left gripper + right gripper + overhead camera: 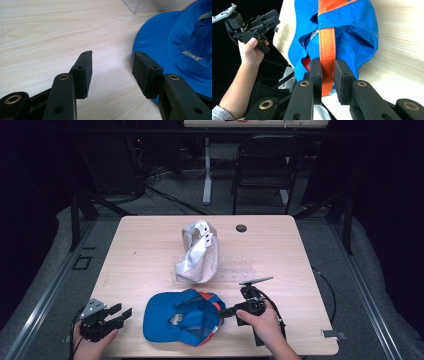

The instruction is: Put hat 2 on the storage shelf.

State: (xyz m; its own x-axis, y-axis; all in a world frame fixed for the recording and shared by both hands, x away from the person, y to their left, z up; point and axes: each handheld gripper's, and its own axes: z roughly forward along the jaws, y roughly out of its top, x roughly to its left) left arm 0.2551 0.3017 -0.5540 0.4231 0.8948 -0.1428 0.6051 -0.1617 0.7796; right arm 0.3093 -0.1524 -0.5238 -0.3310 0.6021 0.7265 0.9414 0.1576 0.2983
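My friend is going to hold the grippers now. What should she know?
Right gripper: shut on the orange strap at the back of the blue cap.
Left gripper: open, holding nothing, just left of the cap's brim.
The cap lies at the near edge of the table; a white cap lies behind it, untouched.
Done: strap gripped. Left: probably moving the blue cap, maybe with the left gripper helping.
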